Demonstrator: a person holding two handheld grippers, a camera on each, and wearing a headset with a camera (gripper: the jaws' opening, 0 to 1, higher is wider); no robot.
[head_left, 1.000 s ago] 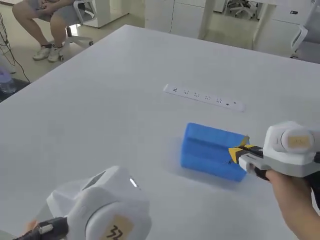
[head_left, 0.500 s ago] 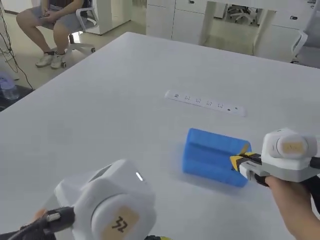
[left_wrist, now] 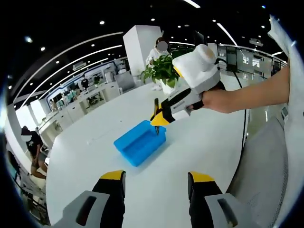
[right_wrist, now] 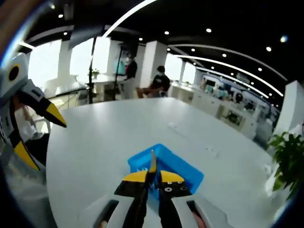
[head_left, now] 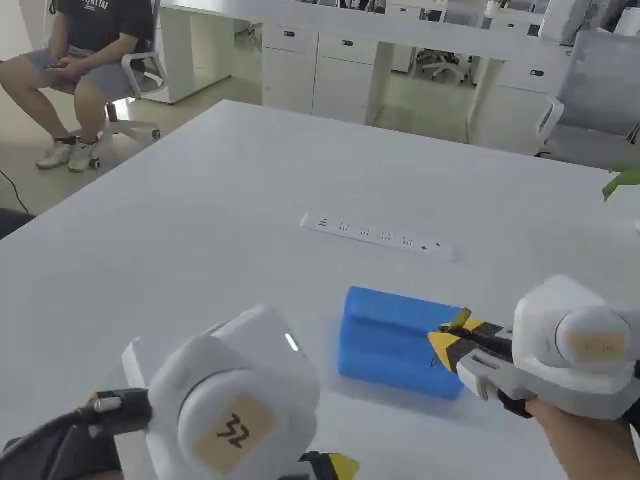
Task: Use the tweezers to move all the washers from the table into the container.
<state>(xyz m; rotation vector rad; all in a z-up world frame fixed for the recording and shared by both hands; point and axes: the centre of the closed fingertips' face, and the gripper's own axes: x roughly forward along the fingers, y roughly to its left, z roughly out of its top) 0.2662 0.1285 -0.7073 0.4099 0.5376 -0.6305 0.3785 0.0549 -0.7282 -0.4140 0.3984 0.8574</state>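
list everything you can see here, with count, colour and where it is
table: one, white, under everything
container: one, blue, open-topped, on the table's near right
power strip: one, white, flat on the table beyond the container
tweezers: one pair, dark with a yellowish tip, clamped in the right gripper, pointing at the container
plant: one, green, past the table's far end in the left gripper view
cabinets: a row, white, behind the table
seated person: one, dark top, on a chair at far left
washers: too small to tell
left gripper: one, white with yellow tips, jaws apart, near left
right gripper: one, white with yellow tips, closed on the tweezers, at the container's right edge
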